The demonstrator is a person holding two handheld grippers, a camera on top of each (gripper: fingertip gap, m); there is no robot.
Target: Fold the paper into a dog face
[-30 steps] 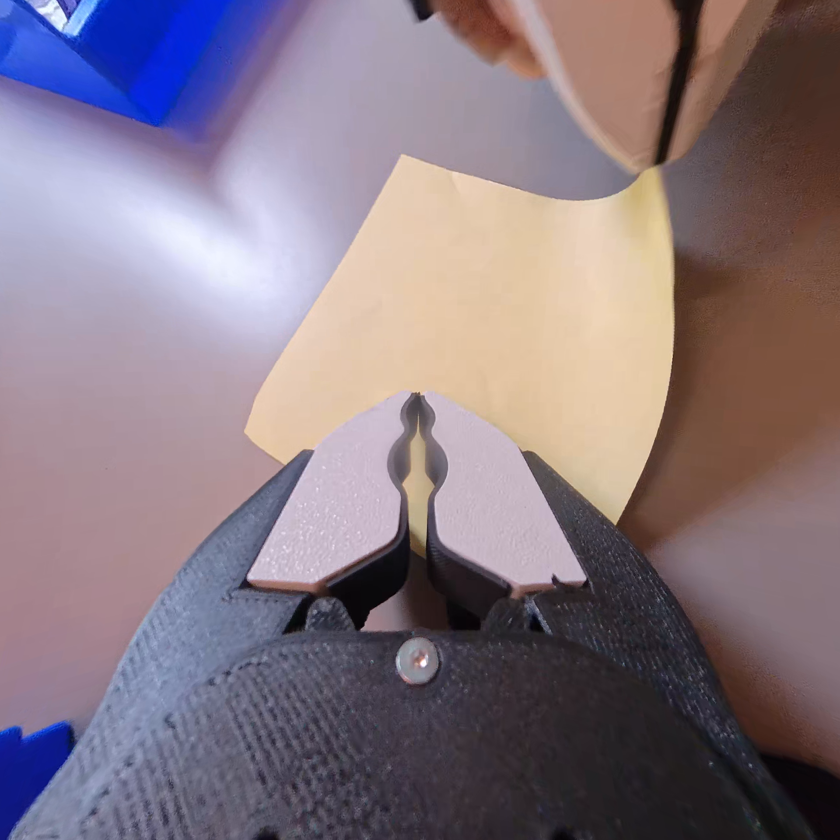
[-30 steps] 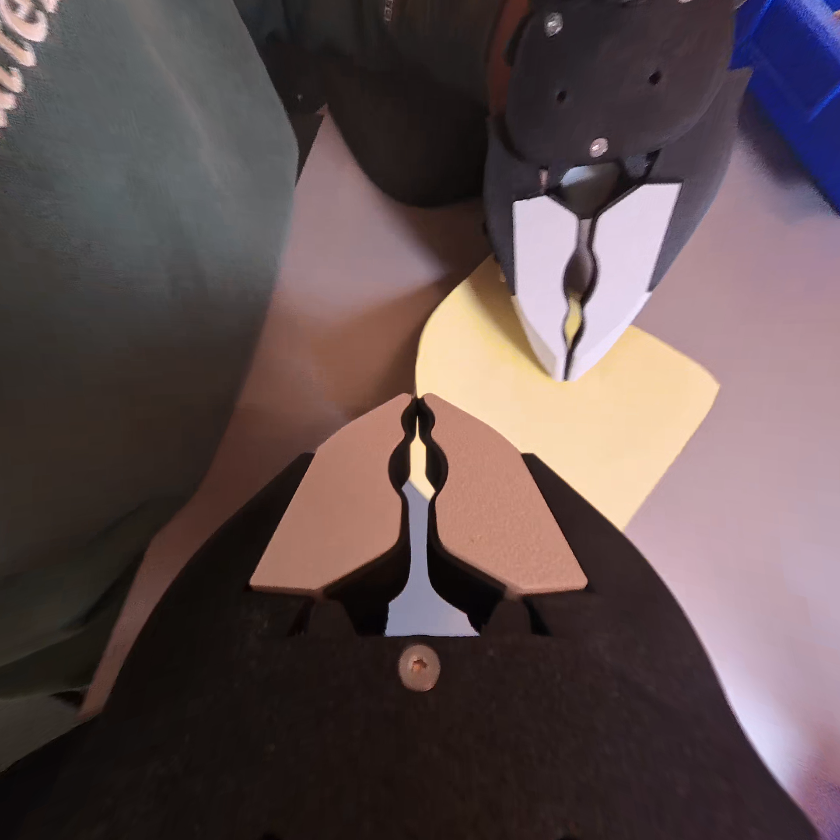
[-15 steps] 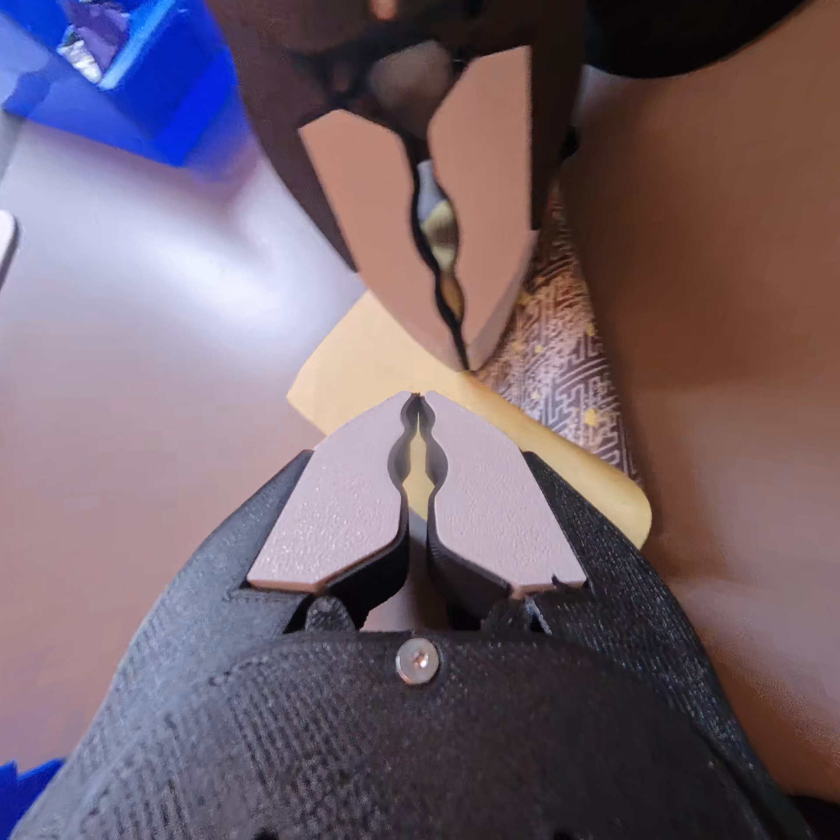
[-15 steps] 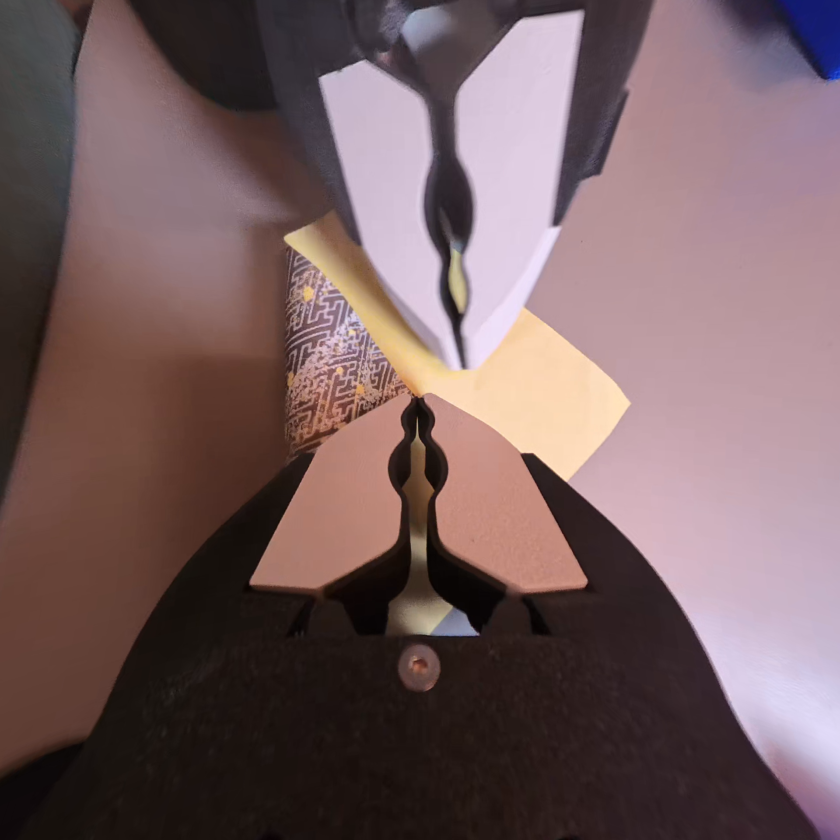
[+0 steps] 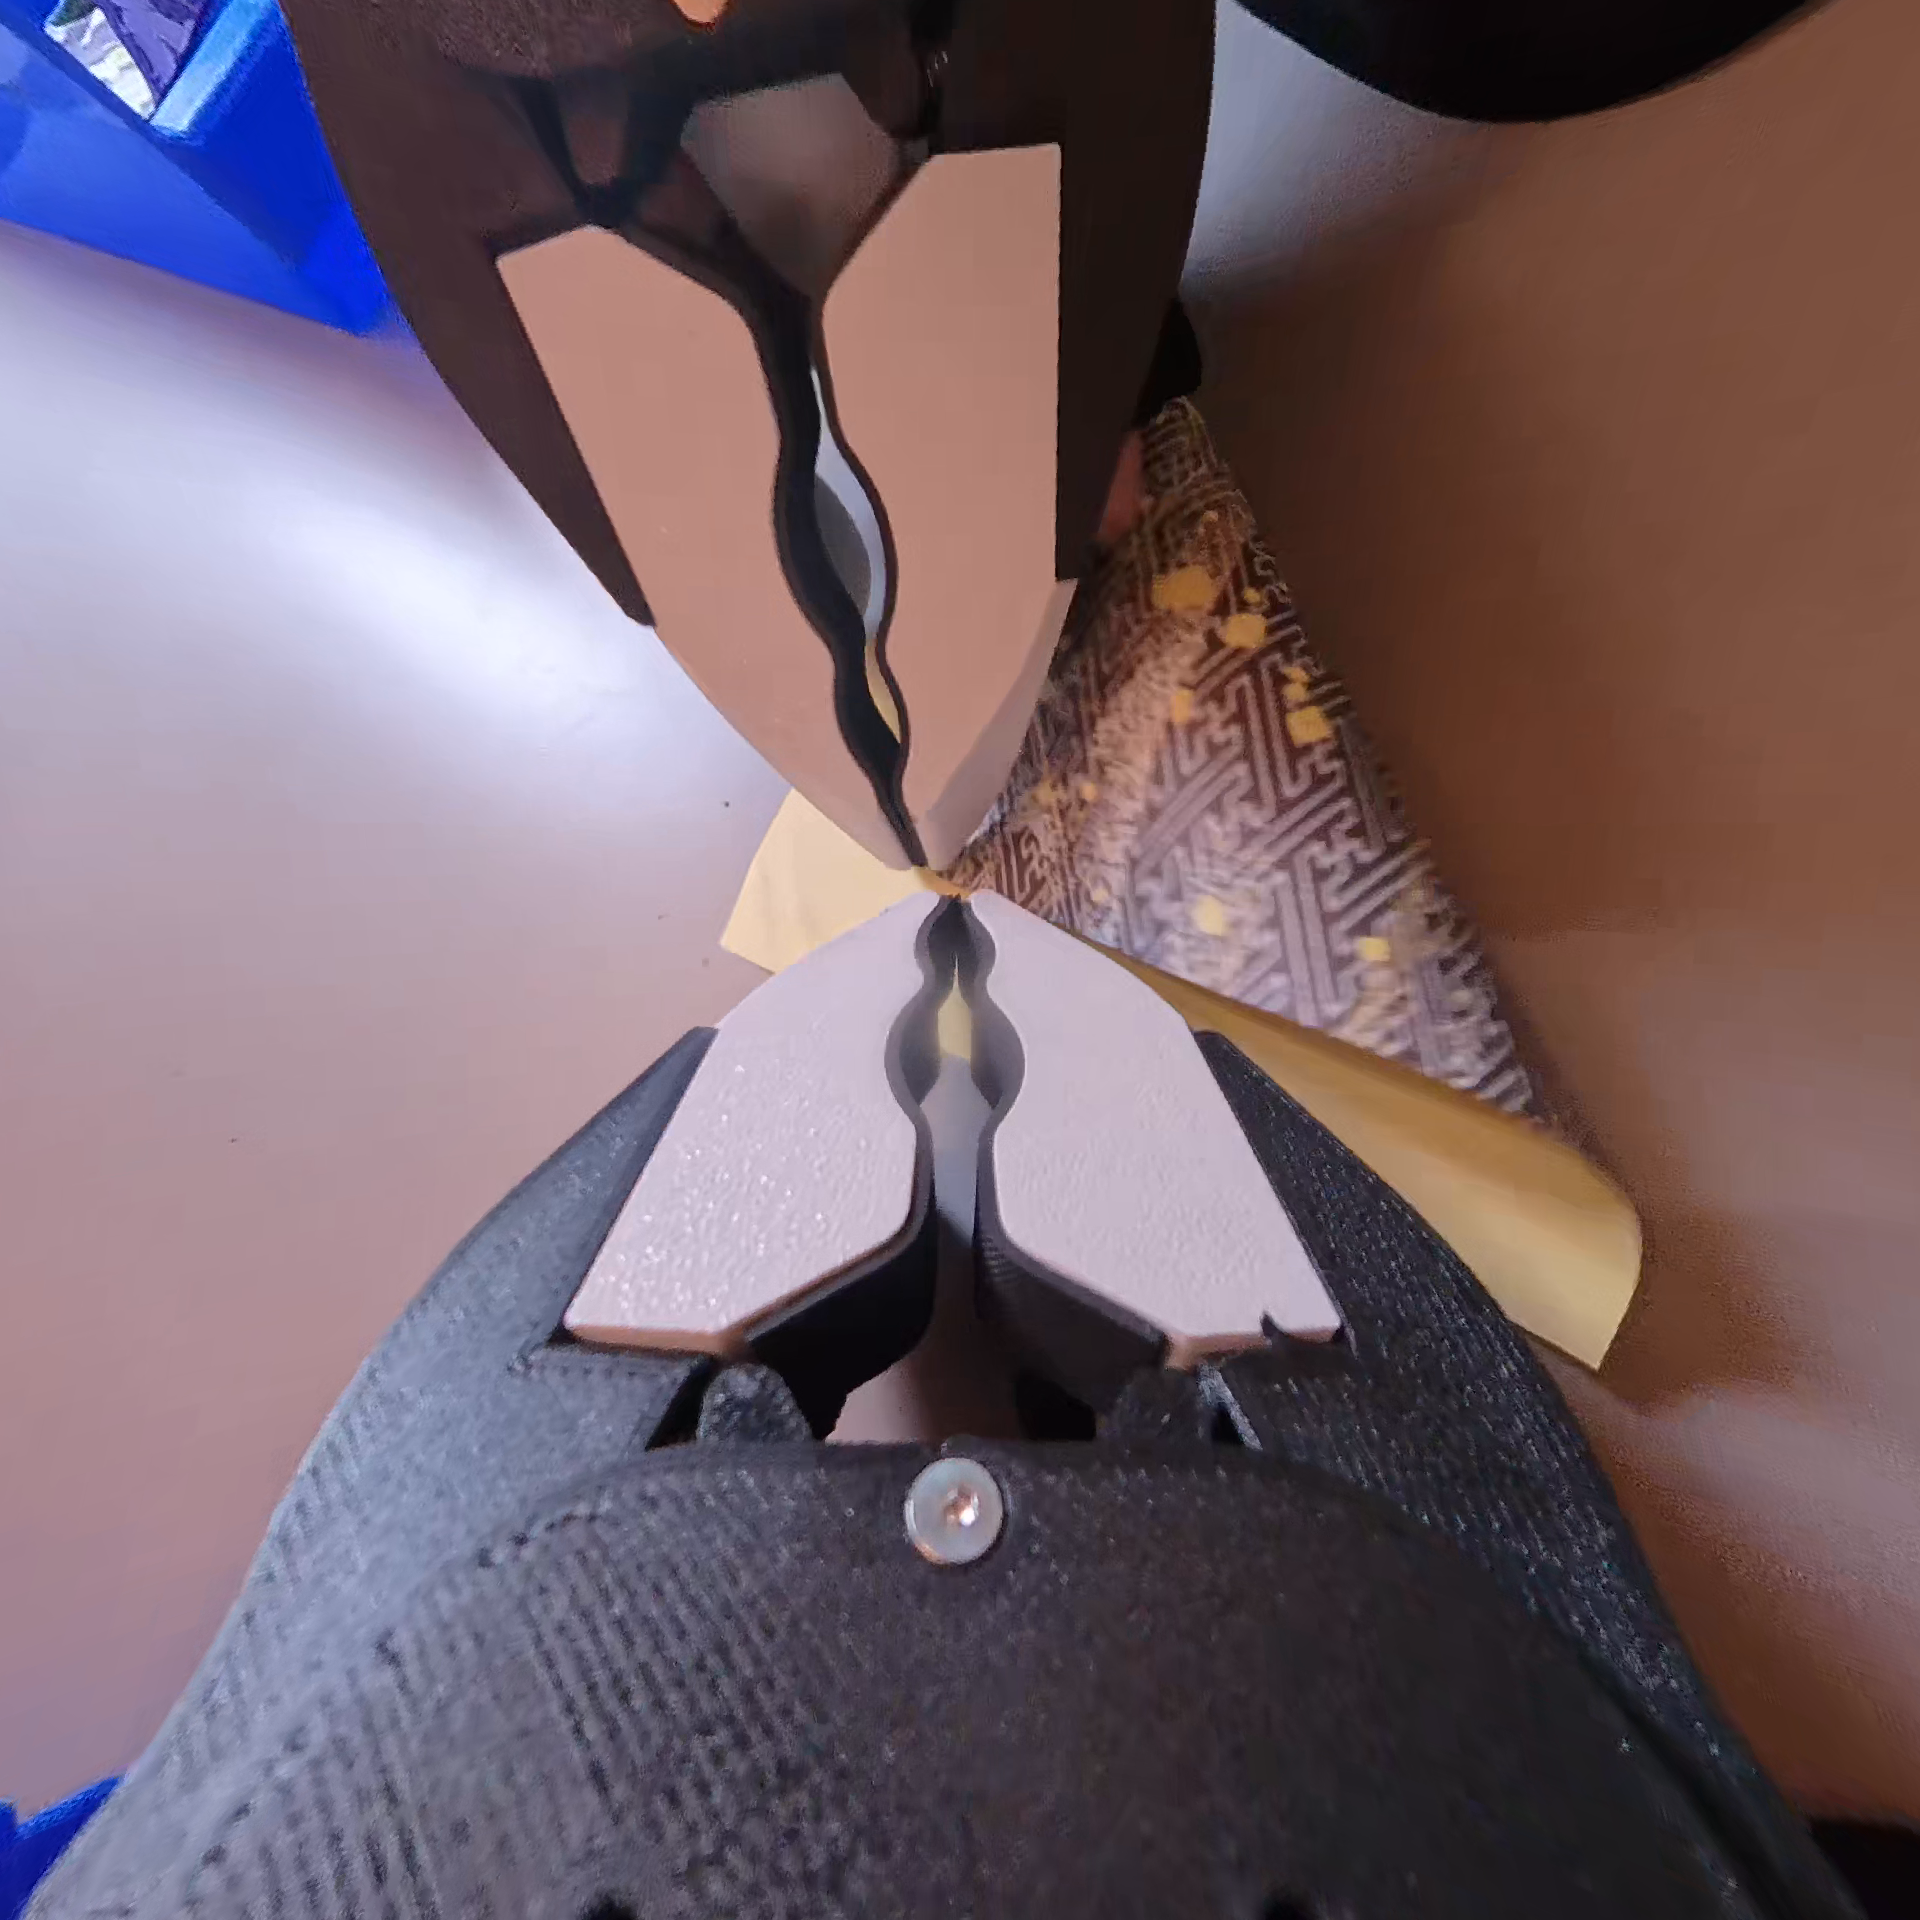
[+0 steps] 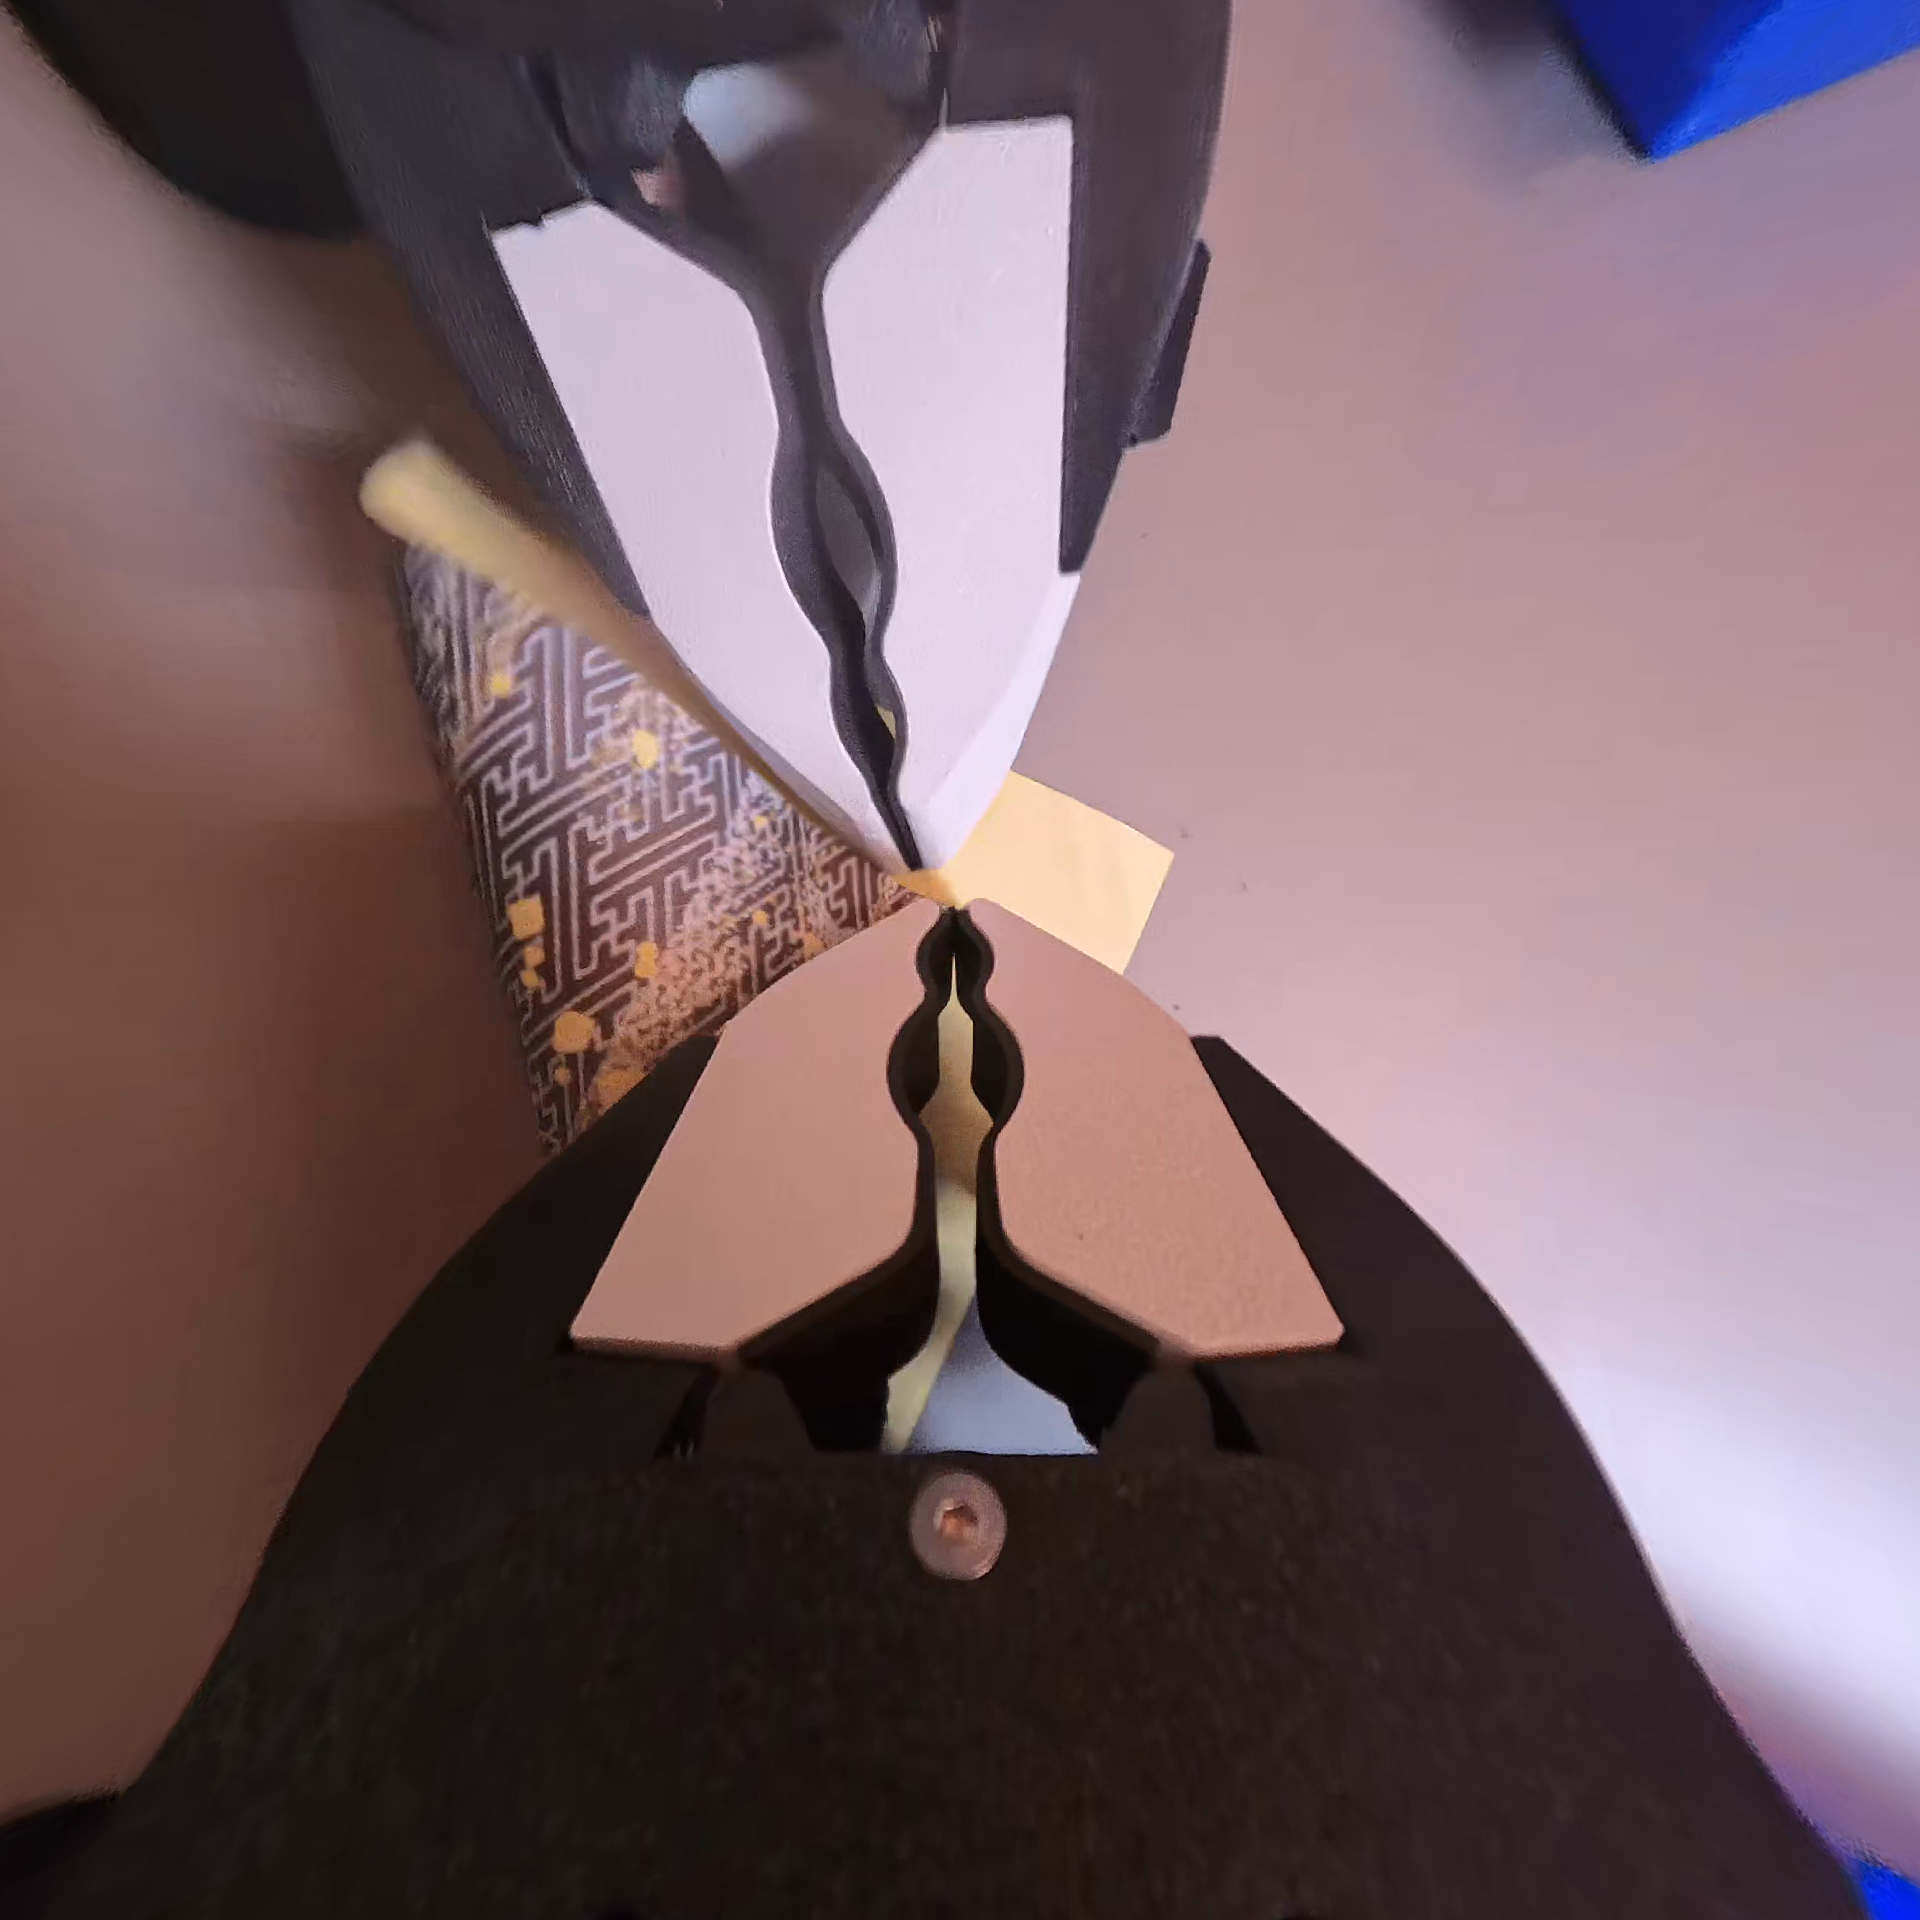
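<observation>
With gripper (image 5: 948,912) tips nearly meeting, paper (image 5: 1195,769) fold mostly hidden.

Warm dim light, fisheye edges, motion blur

Probably a workshop or lab bench: a plain, smooth grey tabletop (image 5: 312,727) with blue plastic storage bins (image 5: 156,156) at its far edge, beyond the left hand-held gripper (image 5: 951,914); little else of the room shows.

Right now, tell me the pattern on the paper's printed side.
Dark maze-like key pattern with gold flecks on the paper; right wrist view.
</observation>
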